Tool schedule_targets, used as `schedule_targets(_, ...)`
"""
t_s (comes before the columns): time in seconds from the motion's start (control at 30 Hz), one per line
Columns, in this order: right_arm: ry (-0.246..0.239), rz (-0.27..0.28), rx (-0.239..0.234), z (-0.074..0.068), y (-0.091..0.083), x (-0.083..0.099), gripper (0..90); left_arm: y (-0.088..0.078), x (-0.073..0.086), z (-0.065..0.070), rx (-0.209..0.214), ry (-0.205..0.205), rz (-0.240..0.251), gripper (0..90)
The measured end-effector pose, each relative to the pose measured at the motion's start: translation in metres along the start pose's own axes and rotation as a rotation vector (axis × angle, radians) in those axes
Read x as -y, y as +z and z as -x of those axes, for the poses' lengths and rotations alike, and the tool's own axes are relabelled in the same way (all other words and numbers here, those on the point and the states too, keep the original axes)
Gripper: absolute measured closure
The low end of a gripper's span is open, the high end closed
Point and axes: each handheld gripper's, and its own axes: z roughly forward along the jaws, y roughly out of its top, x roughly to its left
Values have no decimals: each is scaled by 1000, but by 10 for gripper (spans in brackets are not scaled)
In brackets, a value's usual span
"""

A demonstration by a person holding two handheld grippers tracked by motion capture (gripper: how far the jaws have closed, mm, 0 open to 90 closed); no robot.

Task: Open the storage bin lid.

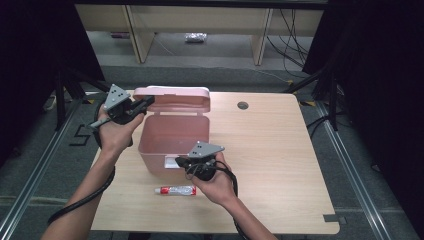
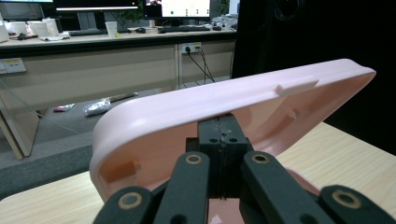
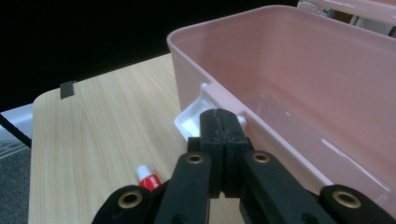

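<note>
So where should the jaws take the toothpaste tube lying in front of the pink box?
Probably across the middle of the tube, coming straight down from above: it lies flat on the table with its long axis left to right and free space on both long sides.

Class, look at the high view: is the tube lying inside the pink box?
No, the tube lies on the table in front of the pink box.

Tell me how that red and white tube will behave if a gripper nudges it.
The tube lies flat on the table, so it will probably slide or roll sideways. It looks small and light. Its body probably dents under pressure.
</note>
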Motion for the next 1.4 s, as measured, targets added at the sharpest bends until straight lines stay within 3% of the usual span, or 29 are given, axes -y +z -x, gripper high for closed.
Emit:
schedule_targets(0.07, -6, 16, -1, -1, 5, -1, 900, 1, 0, 0, -4, -1, -1, 900)
schedule_targets(0.17, -6, -6, -6, -1, 9, -2, 900, 2, -1, -1, -4, 0, 1, 899)
schedule_targets(0.2, -21, 14, -6, -1, 13, -2, 900, 3, -1, -1, -4, 0, 2, 900)
schedule_targets(0.23, -36, -1, -8, 0, 13, -2, 900, 3, -1, -1, -6, 0, 2, 899)
schedule_targets(0.3, -14, -18, -7, -2, 14, -1, 900, 5, -2, -2, -9, -1, 1, 899)
schedule_targets(0.33, -43, -14, -3, -1, 15, -2, 900, 5, -2, -2, -10, -1, 2, 899)
schedule_targets(0.4, -16, -20, -7, -3, 17, -2, 900, 7, -3, -2, -11, 4, 4, 899)
schedule_targets(0.47, -42, -20, 3, -2, 19, -2, 900, 8, -3, -3, -14, 3, 2, 899)
schedule_targets(0.6, -33, -25, 7, -5, 23, 0, 900, 10, -3, -4, -19, 2, 0, 899)
schedule_targets(1.07, -57, -16, 15, -4, 25, 1, 900, 19, -7, -10, -39, 6, -7, 899)
schedule_targets(1.23, -55, -17, 14, -5, 25, 2, 900, 21, -7, -11, -43, 4, -8, 899)
schedule_targets(1.27, -28, -40, 2, -6, 23, 1, 900, 22, -7, -11, -44, 2, -8, 899)
schedule_targets(1.4, -54, -35, 4, -5, 24, 1, 900, 24, -8, -12, -45, 3, -7, 899)
